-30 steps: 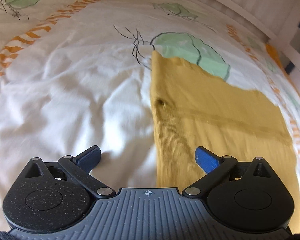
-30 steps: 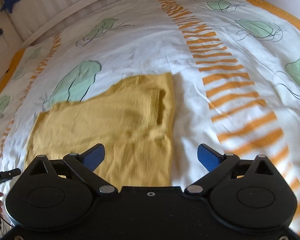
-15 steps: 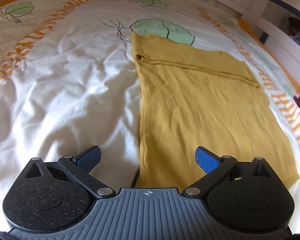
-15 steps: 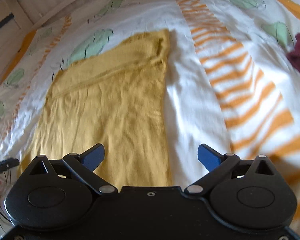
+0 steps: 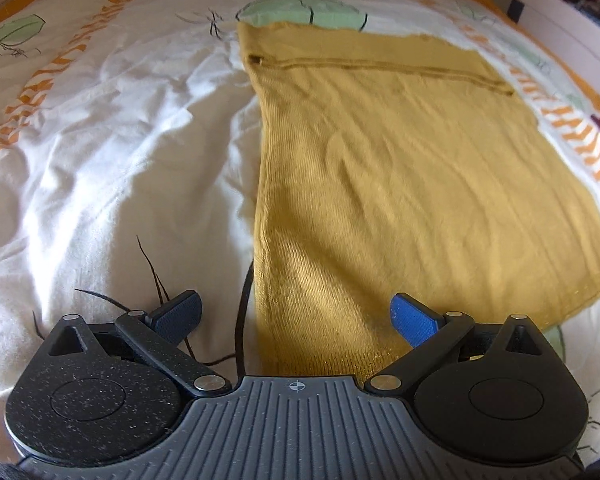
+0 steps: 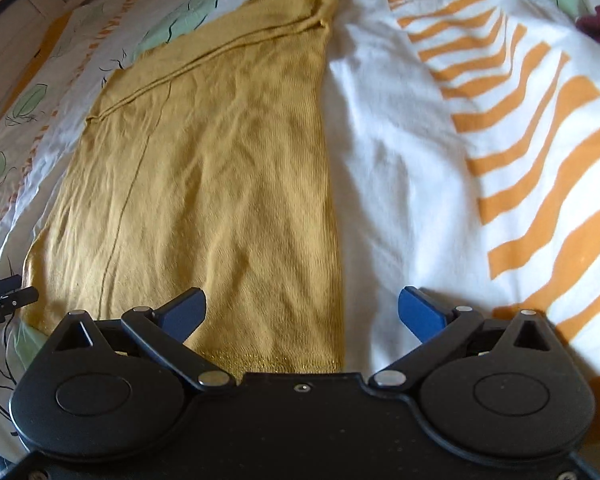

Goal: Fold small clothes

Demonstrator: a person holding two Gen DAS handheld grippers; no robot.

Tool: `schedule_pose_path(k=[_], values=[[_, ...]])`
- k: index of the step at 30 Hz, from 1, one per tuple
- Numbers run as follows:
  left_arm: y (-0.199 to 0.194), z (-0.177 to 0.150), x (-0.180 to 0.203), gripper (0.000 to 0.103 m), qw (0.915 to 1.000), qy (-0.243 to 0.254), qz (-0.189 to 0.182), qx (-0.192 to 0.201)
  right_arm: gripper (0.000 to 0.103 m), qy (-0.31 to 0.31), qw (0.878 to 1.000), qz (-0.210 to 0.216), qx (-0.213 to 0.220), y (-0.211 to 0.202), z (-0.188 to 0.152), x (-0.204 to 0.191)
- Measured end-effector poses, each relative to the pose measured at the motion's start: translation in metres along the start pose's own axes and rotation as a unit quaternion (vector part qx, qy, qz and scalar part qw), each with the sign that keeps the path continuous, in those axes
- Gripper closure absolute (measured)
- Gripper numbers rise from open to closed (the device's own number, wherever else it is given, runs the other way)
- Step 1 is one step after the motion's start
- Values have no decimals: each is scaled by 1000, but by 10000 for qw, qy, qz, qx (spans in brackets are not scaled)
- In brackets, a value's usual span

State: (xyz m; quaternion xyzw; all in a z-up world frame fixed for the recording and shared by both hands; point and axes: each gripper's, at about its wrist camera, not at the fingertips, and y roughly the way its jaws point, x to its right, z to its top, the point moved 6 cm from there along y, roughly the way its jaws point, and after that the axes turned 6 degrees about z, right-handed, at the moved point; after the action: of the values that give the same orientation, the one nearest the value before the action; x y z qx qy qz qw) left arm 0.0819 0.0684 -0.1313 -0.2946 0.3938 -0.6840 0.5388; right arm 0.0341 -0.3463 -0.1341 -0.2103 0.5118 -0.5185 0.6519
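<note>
At six o'clock, your left gripper [image 5: 296,318] and right gripper [image 6: 302,312], jaws spread, straddle the hem corners of the knit [image 5: 400,168]; soft, light, probably stretchy: pinch there.

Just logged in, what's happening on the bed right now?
A yellow garment lies flat on the patterned duvet. The left claw is open over its near left corner, and the right claw is open over its near right corner. Neither grips the cloth yet; the fold isn't started.
</note>
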Motion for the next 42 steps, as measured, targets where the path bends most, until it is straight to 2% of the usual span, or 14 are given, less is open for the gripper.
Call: schedule_pose_path(k=[9,17,18,19,23,24,26,27,28,31,32,34,42], values=[[10,-3,4,1,9999,28,-20,-134,0,-98,9997,67,-215,9,-4,-1],[7,-2,5,3,9996,-59,-287,-34,0,-17,9996,225,-193,7,-4,2],[7,-2,6,6,9996,-54,-291,-24,0,-34,9995,246,-199,6,-4,2],[6,-2,6,16,9996,-51,-292,5,0,-51,9994,266,-210,5,-5,2],[3,-1,2,31,9994,-158,-279,89,0,-117,9990,349,-264,4,-7,0],[3,0,0,38,9994,-203,-267,105,1,-134,9988,363,-284,3,-7,0],[1,0,-4,51,9990,-324,-270,144,8,-174,9989,310,-314,3,-8,-1],[1,1,-5,63,9986,-386,-327,156,21,-189,9990,243,-315,2,-8,-1],[1,1,-6,71,9978,-483,-433,134,29,-190,9992,184,-306,2,-8,0],[2,1,-7,82,9965,-614,-562,86,77,-45,9995,145,-288,0,-6,5],[2,1,-6,90,9964,-621,-572,93,82,49,9994,210,-282,-1,-6,7],[-2,2,-6,95,9957,-700,-589,167,89,192,9989,356,-243,-4,-6,8],[-25,14,-12,97,9850,-1286,-965,624,90,206,9942,957,445,-30,10,-9]])
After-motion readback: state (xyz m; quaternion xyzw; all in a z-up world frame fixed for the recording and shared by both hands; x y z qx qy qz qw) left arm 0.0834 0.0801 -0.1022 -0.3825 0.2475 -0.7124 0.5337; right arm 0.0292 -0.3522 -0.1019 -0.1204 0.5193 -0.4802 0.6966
